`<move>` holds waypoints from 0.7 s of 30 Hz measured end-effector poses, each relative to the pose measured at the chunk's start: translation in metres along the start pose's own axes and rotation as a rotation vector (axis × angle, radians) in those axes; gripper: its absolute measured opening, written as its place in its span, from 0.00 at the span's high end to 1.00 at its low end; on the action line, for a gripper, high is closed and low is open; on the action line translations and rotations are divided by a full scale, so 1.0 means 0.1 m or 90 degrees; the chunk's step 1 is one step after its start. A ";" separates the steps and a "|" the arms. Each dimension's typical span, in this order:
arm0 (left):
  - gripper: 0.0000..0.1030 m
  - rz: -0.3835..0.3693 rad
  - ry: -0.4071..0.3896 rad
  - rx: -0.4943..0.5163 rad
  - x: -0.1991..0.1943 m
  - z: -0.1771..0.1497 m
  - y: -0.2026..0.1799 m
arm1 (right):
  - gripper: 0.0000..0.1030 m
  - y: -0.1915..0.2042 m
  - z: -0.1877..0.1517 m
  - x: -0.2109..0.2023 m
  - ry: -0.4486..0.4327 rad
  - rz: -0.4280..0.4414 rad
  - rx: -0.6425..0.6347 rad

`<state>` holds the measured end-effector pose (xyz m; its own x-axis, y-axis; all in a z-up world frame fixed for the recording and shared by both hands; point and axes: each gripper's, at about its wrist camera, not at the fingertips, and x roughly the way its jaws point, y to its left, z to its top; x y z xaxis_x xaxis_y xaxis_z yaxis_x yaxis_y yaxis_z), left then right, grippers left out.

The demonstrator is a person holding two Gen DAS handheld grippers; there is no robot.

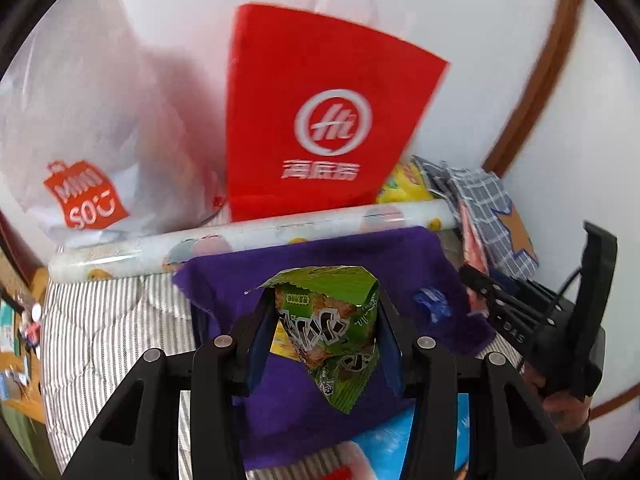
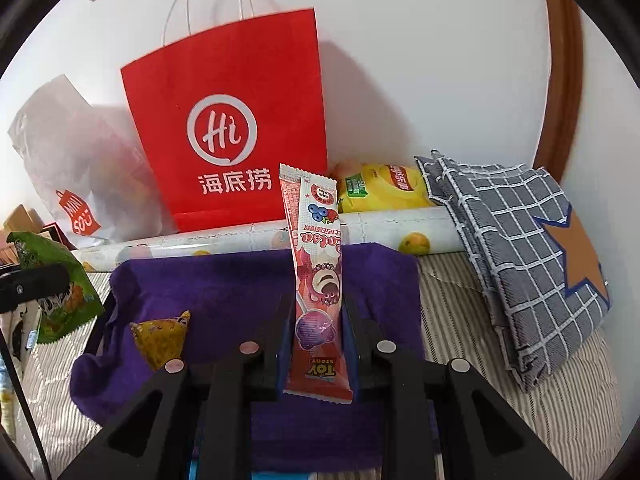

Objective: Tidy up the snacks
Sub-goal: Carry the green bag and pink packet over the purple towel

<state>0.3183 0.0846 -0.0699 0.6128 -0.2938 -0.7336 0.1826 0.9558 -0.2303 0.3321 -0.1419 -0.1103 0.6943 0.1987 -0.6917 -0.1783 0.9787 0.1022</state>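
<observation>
The left gripper (image 1: pixel 326 332) is pinching a green snack packet (image 1: pixel 332 336) and the right gripper (image 2: pixel 318 336) a pink lollipop packet (image 2: pixel 316 280), both hovering before the red paper bag (image 2: pixel 228 120). Next, probably, each needs lifting over that bag's rim.

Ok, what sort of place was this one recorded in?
Probably a bedroom at home: the snacks lie on a purple cloth spread over striped bedding, with a checked cushion and a red shopping bag propped against a plain white wall.
</observation>
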 end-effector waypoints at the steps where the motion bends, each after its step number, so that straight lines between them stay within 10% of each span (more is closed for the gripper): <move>1: 0.55 0.003 0.007 -0.002 0.03 0.01 0.04 | 0.79 -0.01 0.00 0.03 0.001 0.002 0.001; 21: 0.54 -0.018 0.107 0.019 0.54 -0.21 -0.08 | 0.79 -0.01 -0.23 0.36 0.097 0.046 -0.045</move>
<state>0.3334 0.0608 -0.1211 0.4702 -0.3150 -0.8244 0.2220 0.9463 -0.2350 0.3413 -0.1368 -0.1516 0.5648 0.2532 -0.7854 -0.2768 0.9548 0.1088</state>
